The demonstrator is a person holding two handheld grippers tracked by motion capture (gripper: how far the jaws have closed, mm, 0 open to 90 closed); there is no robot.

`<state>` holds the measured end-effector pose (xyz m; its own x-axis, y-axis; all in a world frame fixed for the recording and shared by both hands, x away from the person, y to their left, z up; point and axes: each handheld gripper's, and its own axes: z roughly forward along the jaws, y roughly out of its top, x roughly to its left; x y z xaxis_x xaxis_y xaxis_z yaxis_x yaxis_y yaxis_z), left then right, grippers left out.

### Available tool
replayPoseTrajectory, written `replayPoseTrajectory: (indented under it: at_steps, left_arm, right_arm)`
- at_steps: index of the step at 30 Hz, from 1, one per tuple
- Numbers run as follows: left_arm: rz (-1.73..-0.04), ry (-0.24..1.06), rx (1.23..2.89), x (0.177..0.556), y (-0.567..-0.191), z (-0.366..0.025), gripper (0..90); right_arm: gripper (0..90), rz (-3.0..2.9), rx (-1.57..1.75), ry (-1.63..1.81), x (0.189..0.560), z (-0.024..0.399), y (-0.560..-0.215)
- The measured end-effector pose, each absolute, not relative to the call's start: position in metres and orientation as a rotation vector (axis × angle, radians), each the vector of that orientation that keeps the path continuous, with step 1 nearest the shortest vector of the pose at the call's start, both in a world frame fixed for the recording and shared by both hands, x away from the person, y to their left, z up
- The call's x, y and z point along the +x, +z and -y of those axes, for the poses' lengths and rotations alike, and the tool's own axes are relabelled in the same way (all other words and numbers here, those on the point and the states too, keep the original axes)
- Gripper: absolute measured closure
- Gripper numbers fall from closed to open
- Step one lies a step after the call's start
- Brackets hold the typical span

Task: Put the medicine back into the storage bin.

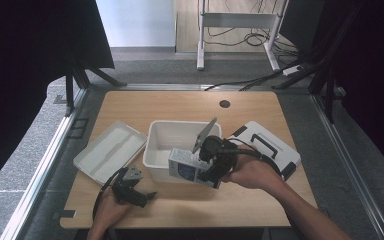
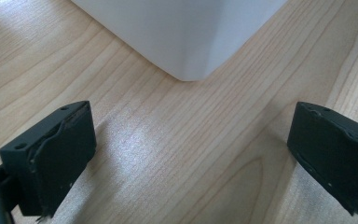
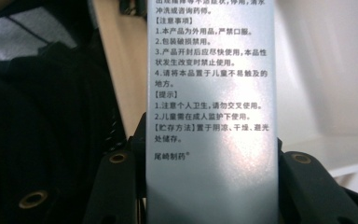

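So the right gripper (image 1: 211,169) has its fingers (image 3: 116,186) clamped on the two sides of a small box (image 1: 186,168), a silvery carton with printed Chinese text down one face, and it's held up off the desk (image 1: 180,102) right at the front wall of the white plastic bin (image 1: 158,134), sort of level with the rim. In the right gripper view the box (image 3: 212,116) stands straight up between the black fingers. The left gripper (image 1: 139,196) sits low near the front left of the desk, fingers (image 2: 51,158) spread wide with nothing between them, pointing at the bin's rounded corner (image 2: 186,42). The bin's lid (image 1: 110,149) lies flat to the left, and a white case with black handles (image 1: 267,142) is on the right.
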<state>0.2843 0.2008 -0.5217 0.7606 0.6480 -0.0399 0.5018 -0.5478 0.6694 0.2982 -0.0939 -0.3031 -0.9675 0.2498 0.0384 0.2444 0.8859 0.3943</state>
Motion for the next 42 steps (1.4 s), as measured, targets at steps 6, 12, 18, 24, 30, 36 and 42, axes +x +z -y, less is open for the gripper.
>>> replayPoseTrajectory:
  at_steps: [6, 12, 18, 24, 30, 36, 42]
  left_arm:
    - [-0.855, 0.278, 2.27, 0.284, -0.522, -0.201, 0.9]
    - [-0.855, 0.278, 2.27, 0.284, -0.522, -0.201, 1.0]
    - [-0.852, 0.277, 2.274, 0.284, -0.522, -0.201, 1.0]
    - [-0.855, 0.276, 2.27, 0.284, -0.522, -0.201, 1.0]
    - [-0.856, 0.277, 2.269, 0.284, -0.522, -0.201, 1.1]
    - [-0.857, 0.277, 2.268, 0.284, -0.522, -0.201, 1.1]
    - [-0.853, 0.279, 2.271, 0.284, -0.522, -0.201, 1.2]
  right_arm:
    - [56.5, -2.966, 0.48, 0.651, 0.325, 0.092, -0.292]
    - [56.5, -2.922, 0.55, 0.647, 0.35, 0.088, -0.3]
    - [56.5, -2.896, 0.601, 0.634, 0.37, 0.083, -0.315]
    - [56.5, -2.887, 0.639, 0.625, 0.385, 0.076, -0.337]
    - [56.5, -2.887, 0.65, 0.59, 0.393, 0.071, -0.362]
    - [56.4, -2.906, 0.651, 0.549, 0.395, 0.065, -0.386]
    - [56.2, -2.928, 0.657, 0.508, 0.396, 0.063, -0.404]
